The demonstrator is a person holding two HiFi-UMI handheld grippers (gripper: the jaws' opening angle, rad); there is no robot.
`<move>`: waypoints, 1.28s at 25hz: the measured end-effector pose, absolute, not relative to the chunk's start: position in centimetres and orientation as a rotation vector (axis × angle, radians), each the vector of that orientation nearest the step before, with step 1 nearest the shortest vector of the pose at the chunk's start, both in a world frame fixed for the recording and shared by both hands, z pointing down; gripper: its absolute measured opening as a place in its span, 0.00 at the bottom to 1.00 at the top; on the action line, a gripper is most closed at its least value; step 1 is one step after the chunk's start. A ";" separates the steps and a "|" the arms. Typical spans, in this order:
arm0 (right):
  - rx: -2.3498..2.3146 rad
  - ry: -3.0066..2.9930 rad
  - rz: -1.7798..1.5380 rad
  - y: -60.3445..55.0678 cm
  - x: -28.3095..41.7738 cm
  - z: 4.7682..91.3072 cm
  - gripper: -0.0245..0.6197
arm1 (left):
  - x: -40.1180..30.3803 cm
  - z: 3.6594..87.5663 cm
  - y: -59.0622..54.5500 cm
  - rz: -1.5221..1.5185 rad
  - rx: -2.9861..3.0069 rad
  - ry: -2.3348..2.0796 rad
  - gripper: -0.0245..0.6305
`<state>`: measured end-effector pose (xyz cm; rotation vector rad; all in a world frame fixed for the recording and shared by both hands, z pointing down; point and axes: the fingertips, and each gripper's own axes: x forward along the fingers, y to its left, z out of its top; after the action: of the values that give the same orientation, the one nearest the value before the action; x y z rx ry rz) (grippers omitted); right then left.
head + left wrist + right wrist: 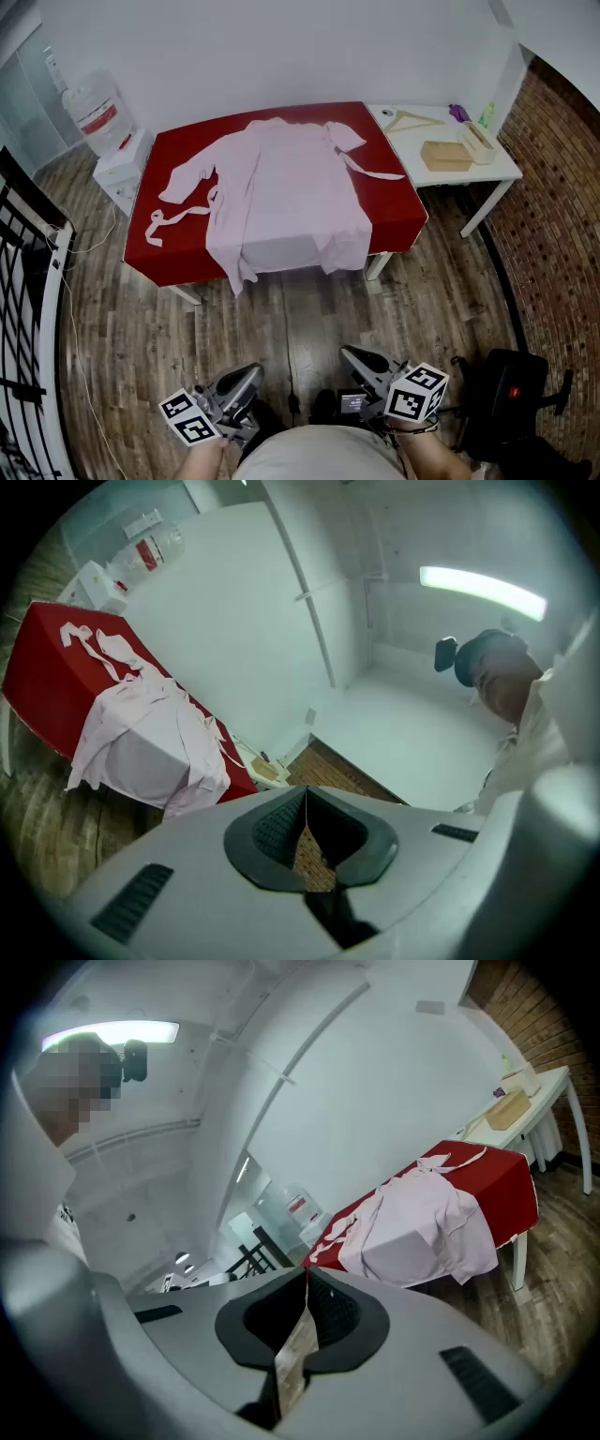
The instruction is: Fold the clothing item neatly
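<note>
I hold the left gripper (228, 398) and right gripper (375, 373) well short of the red tabletop (394, 202), jaws closed and empty; the pink robe (281, 192) lies spread there, unfolded, hem overhanging.

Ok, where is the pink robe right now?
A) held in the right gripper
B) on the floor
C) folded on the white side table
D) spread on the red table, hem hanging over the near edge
D: the pink robe lies spread open on the red table, its hem draped over the near edge.
</note>
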<state>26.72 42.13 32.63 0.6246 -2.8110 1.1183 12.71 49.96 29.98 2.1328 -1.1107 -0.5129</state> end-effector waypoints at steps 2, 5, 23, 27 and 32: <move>0.617 -2.808 1.108 41.3 27.4 32.8 0.06 | 13.0 29.9 48.9 -0.517 2.133 -1.135 0.05; 0.600 -2.803 1.099 40.3 27.9 33.0 0.06 | 13.4 29.9 47.7 -0.522 2.129 -1.159 0.05; 0.670 -2.719 1.087 34.0 21.8 35.4 0.06 | 7.4 32.1 39.5 -0.431 2.139 -1.102 0.05; 0.751 -2.700 1.050 31.5 19.5 35.6 0.06 | 4.0 32.1 35.8 -0.397 2.174 -1.052 0.05; 0.884 -2.662 1.039 29.3 17.1 35.6 0.06 | 0.5 32.1 32.4 -0.349 2.199 -0.980 0.05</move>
<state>17.14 29.34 35.60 0.8844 -2.6625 1.0392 0.55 32.39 32.12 2.1991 -0.9802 -0.3486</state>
